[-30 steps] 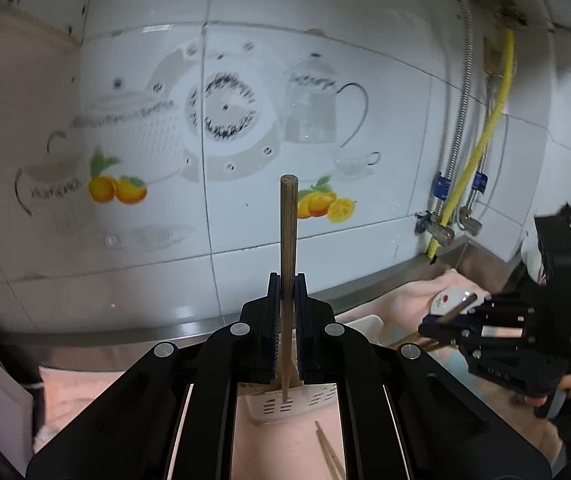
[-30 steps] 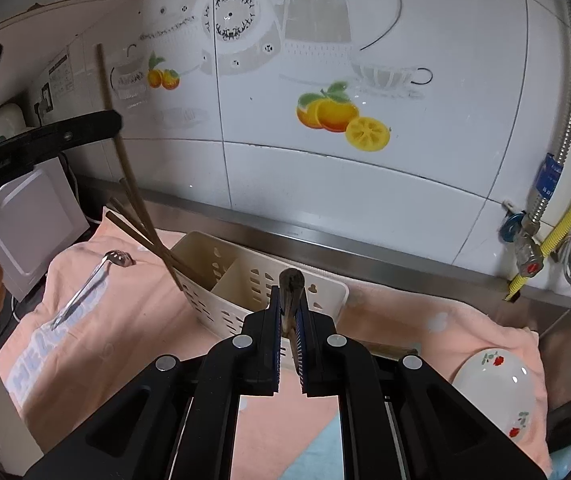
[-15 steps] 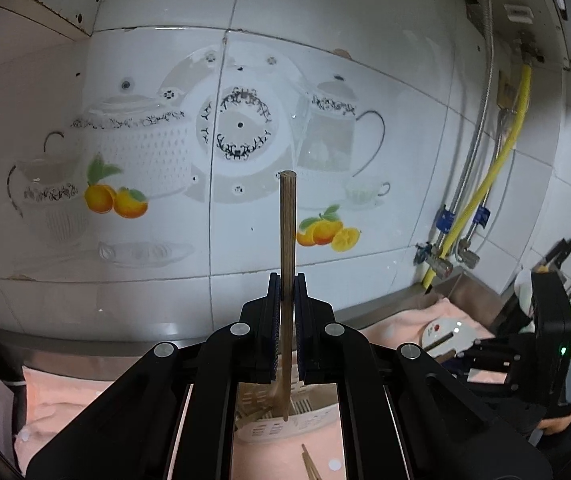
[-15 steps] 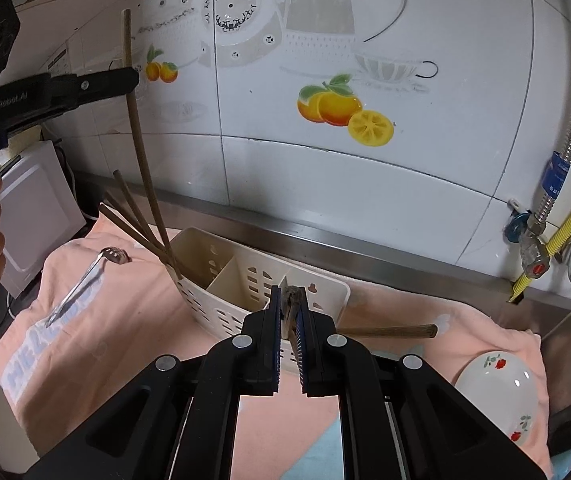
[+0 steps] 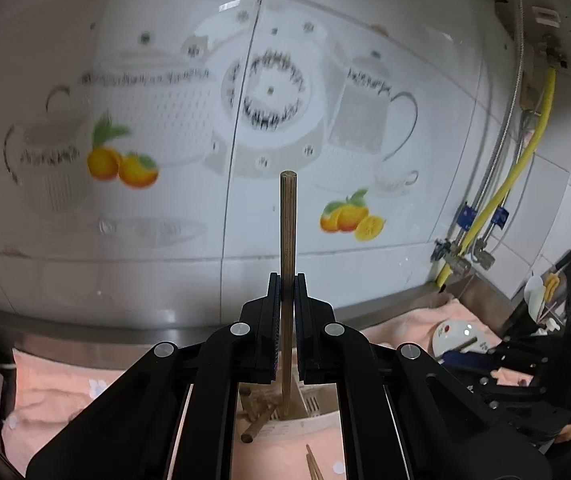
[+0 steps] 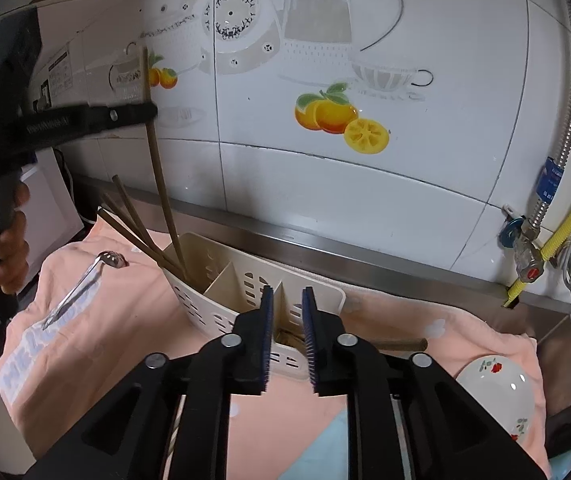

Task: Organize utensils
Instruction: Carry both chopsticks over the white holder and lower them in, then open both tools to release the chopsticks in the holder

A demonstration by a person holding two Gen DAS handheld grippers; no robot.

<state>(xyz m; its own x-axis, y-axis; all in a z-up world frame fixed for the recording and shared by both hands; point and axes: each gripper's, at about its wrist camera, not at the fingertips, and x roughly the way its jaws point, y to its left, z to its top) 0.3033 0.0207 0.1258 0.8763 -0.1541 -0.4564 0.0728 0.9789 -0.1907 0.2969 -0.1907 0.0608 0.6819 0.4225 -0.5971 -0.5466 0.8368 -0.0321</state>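
Note:
My left gripper (image 5: 287,280) is shut on a brown wooden chopstick (image 5: 287,240) held upright, its lower tip down in the left compartment of the white slotted utensil caddy (image 6: 221,304). In the right wrist view the left gripper (image 6: 141,111) grips that chopstick (image 6: 156,160) above the caddy, beside several other chopsticks (image 6: 133,224) leaning out of it. My right gripper (image 6: 285,300) is open and empty over the caddy's right compartment. A wooden utensil (image 6: 401,345) lies on the cloth just right of it.
A peach cloth (image 6: 97,340) covers the counter. A metal spoon (image 6: 81,288) lies at its left. A white floral bowl (image 6: 497,392) sits at the right. Tiled wall and steel ledge (image 6: 365,256) stand behind; pipes (image 6: 557,216) at far right. Loose chopsticks (image 5: 313,464) lie near the caddy.
My right gripper has opened and let go of the wooden utensil, which now lies on the cloth. My left gripper has carried its chopstick right and lowered the tip into the caddy.

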